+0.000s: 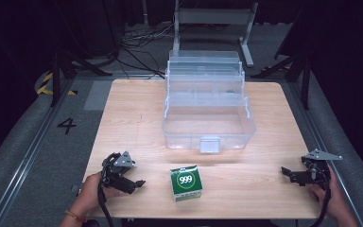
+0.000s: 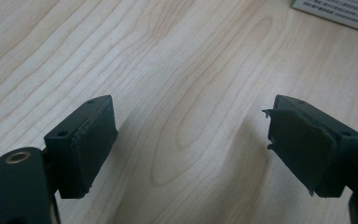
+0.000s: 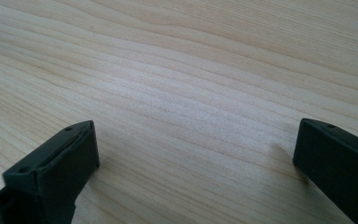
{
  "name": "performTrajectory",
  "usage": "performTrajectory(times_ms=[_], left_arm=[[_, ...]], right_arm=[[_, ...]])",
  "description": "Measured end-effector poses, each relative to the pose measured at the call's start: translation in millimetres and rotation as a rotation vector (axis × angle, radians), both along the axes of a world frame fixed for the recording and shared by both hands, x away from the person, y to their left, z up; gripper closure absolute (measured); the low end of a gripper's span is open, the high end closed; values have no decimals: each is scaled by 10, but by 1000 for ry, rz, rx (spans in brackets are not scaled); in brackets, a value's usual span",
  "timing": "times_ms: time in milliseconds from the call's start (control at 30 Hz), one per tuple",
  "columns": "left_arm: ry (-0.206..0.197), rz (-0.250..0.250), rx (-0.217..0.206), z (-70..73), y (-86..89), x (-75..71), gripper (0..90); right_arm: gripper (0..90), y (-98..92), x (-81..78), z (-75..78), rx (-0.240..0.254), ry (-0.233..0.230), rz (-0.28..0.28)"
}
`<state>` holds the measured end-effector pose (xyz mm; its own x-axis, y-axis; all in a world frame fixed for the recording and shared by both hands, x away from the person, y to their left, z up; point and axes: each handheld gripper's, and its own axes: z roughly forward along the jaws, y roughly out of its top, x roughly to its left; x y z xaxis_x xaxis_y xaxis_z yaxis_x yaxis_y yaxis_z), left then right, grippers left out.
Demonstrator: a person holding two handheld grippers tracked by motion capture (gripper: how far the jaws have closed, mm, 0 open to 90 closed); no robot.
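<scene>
Pale wooden counter (image 1: 137, 113), dark studio floor around it, both grippers resting near my edge.

Green "999" box (image 1: 186, 182) sits between them near the front edge, just right of my left gripper (image 1: 139, 183); its fingers (image 2: 91, 140) stand apart with nothing between, as do the right gripper's (image 1: 286, 171). I judge a skewed approach could shove the box along the counter or tip it. Beyond it the clear tiered storage box (image 1: 209, 118) stands open, its front latch facing the box.

Left gripper (image 1: 139, 183) in the left hand (image 1: 92, 191), right gripper (image 1: 286, 171) in the right hand (image 1: 328, 196): both low, jaws apart, nothing between, pointing inward.
</scene>
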<state>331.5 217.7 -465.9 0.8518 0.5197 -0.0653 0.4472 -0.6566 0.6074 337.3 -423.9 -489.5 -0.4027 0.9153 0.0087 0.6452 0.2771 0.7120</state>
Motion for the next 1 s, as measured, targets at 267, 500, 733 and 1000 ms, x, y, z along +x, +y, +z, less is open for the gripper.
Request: performTrajectory(times_ms=[267,500,733,1000], left_arm=[[-23,-75,9,203,-233,-113,160],[-37,-177,21,436,-533,-265,157],[-64,-229,61,595,-791,-385,155],[-66,-252,59,662,-950,-350,155]], right_arm=[[3,-2,0,-1,-1,-2,2],[3,-4,-4,-1,-2,-1,5],[3,-4,-8,1,0,-1,7],[3,-5,-11,1,-1,0,8]])
